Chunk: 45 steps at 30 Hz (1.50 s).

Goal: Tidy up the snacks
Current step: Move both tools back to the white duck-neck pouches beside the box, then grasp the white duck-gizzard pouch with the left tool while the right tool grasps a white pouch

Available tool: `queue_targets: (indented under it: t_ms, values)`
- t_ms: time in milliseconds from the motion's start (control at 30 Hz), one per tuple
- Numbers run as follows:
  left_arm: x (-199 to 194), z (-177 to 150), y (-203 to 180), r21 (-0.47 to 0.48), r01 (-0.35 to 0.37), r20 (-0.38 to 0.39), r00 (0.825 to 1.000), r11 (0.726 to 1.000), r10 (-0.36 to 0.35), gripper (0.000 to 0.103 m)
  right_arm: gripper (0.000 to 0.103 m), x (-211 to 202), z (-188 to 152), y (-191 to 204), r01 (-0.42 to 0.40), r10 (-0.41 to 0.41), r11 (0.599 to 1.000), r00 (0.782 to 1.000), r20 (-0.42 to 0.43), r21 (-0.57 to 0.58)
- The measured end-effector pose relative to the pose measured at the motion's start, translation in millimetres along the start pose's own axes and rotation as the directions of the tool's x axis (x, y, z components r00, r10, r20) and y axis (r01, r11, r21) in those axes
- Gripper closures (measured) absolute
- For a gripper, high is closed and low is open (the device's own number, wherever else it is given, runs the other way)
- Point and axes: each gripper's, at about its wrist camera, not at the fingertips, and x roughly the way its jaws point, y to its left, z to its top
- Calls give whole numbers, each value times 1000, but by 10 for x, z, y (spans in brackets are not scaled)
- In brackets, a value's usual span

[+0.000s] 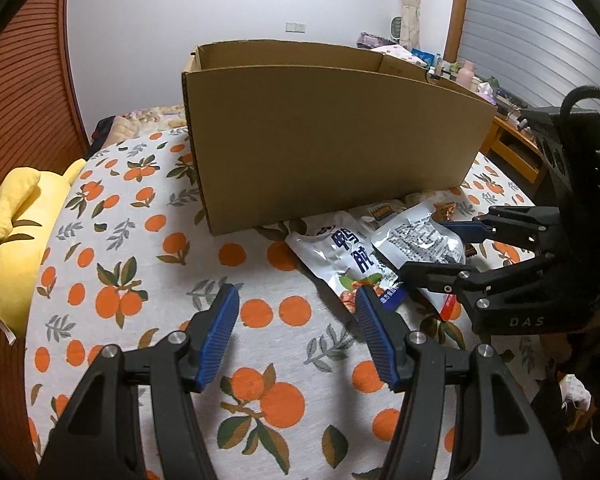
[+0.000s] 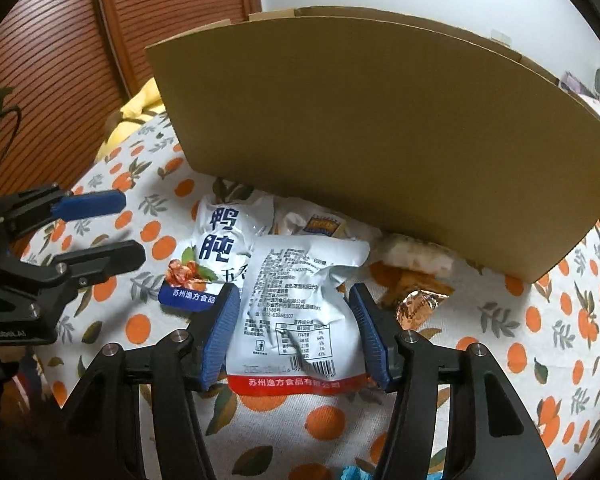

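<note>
A tall open cardboard box (image 1: 332, 136) (image 2: 380, 140) stands on the orange-print bedspread. Several snack packets lie in front of it. A white packet with its printed back up (image 2: 300, 312) (image 1: 420, 240) lies between the jaws of my right gripper (image 2: 294, 312), which is open around it. A white and blue packet with large blue characters (image 2: 220, 240) (image 1: 340, 256) lies under it to the left. Small orange and foil snacks (image 2: 416, 292) lie to the right. My left gripper (image 1: 296, 312) is open and empty over the bedspread, left of the packets.
A yellow plush toy (image 1: 20, 232) lies at the bed's left edge by a wooden slatted door (image 1: 24, 92). A cluttered wooden desk (image 1: 508, 136) stands behind the box at the right. The bedspread (image 1: 140, 240) stretches left of the box.
</note>
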Motion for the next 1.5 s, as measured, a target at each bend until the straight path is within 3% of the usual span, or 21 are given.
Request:
queue_targets:
  t_ms: [333, 500, 767, 900, 1167, 1400, 1500]
  values:
    - [171, 63, -129, 2, 11, -25, 1000, 1000, -11, 42, 54, -44, -44, -11, -13, 13, 1000, 1000, 15, -2]
    - [302, 143, -197, -10, 13, -40, 999, 1000, -13, 42, 74, -230, -64, -65, -37, 36, 999, 997, 74, 16]
    - [494, 248, -271, -31, 2, -66, 998, 1000, -4, 42, 76, -424, -141, -179, -47, 43, 998, 992, 120, 33]
    - [554, 280, -297, -32, -15, -72, 997, 999, 12, 36, 75, -574, -180, -276, -55, 46, 997, 987, 153, 52]
    - [612, 319, -338, -8, -39, -81, 996, 999, 39, 33, 75, -753, -293, -559, -25, 4, 994, 981, 194, 106]
    - [640, 329, -390, 11, -61, -77, 995, 998, 61, 52, 75, -846, -449, -804, -16, -19, 987, 976, 218, 159]
    - [608, 310, -347, 11, -43, -74, 996, 999, 43, 54, 75, -860, -498, -908, -17, -25, 983, 975, 222, 184]
